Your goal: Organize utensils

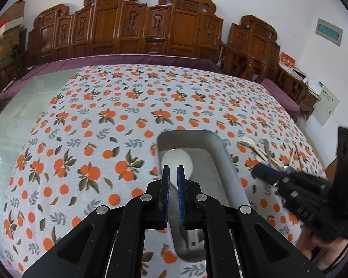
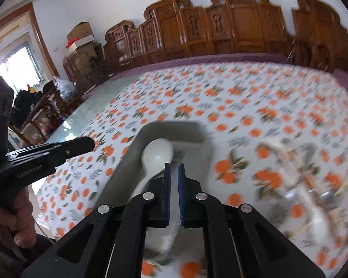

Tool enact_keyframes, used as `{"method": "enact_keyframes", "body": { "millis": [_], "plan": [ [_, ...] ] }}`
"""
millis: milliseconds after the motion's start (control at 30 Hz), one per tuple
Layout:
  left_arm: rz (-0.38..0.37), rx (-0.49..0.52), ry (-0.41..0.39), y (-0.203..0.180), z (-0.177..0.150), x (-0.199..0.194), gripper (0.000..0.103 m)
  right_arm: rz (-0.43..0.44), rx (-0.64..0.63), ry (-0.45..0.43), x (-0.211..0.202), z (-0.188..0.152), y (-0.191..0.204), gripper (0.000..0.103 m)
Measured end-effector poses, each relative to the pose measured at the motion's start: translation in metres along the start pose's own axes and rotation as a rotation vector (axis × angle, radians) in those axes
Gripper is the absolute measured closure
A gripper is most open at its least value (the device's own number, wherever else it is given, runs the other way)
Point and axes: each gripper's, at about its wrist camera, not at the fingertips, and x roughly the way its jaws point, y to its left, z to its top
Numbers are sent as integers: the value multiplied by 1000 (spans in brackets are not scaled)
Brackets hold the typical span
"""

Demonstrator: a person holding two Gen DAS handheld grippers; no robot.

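Observation:
A metal tray (image 1: pixel 232 180) (image 2: pixel 127 162) lies on the orange-print cloth, with a white spoon (image 1: pixel 178 159) (image 2: pixel 157 155) inside it, bowl at the far end. My left gripper (image 1: pixel 173 176) (image 2: pixel 90 143) hovers over the tray's near half, jaws shut with nothing in them. To the right of the tray lies a loose pile of utensils (image 1: pixel 262 150) (image 2: pixel 301 185), wooden, white and metal. My right gripper (image 2: pixel 174 173) (image 1: pixel 255 171) is between tray and pile, jaws nearly together with nothing seen gripped. The right wrist view is blurred by motion.
The cloth (image 1: pixel 127 115) covers most of a glass table; bare glass (image 1: pixel 23 106) shows at the left. A carved wooden bench (image 1: pixel 150 30) with a purple cushion runs along the far edge. A person's hand (image 2: pixel 9 220) holds the left gripper.

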Motion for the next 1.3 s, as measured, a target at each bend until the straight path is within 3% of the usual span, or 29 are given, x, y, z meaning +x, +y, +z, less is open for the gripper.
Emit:
{"method": "enact_keyframes", "body": {
  "millis": [200, 267, 333, 467, 600, 933, 1233, 1300],
  "plan": [
    [-46, 43, 2, -30, -2, 4, 97, -109, -33, -57, -44, 8, -42, 94],
    [-60, 60, 3, -41, -3, 6, 93, -161, -45, -63, -56, 8, -61, 94],
    [-75, 76, 3, -53, -4, 9, 83, -203, -45, -61, -63, 6, -79, 94],
    [-97, 99, 9, -71, -6, 15, 77, -275, -12, -42, -69, -4, -120, 94],
    [-113, 123, 23, -88, -10, 23, 75, -317, 25, -7, -63, -20, -152, 82],
    [-138, 171, 46, -118, -21, 34, 74, -283, 137, 89, -34, -47, -186, 70],
    [-142, 197, 52, -127, -27, 34, 74, -219, 231, 161, -20, -55, -194, 70],
    [-140, 198, 51, -127, -27, 34, 74, -209, 244, 170, -19, -56, -195, 77]
  ]
}}
